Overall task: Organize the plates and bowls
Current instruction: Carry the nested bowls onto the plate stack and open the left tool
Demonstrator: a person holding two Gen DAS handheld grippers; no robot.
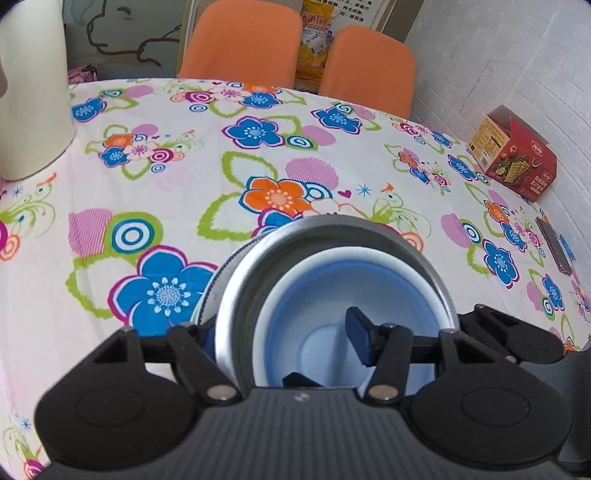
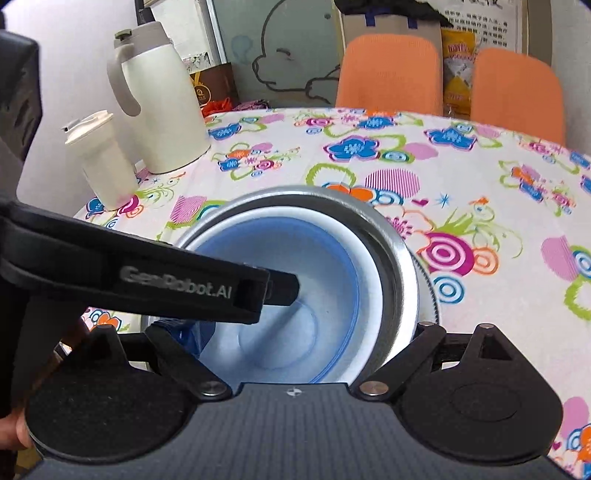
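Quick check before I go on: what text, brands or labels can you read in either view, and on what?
"GenRobot.AI": left gripper, on its side.
Red box: print too small.
Yellow bag: blurred.
Wall poster: Chinese lines, too small.
Brown box: emblem unreadable.

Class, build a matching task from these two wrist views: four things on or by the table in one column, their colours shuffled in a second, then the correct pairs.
Things:
1. inner bowl
2. outer bowl
3. chairs
4. jug

Colours:
A. cream white
B. orange
C. blue with a white rim
D. silver metal

Pairs: 1-C, 2-D, 3-B, 4-A
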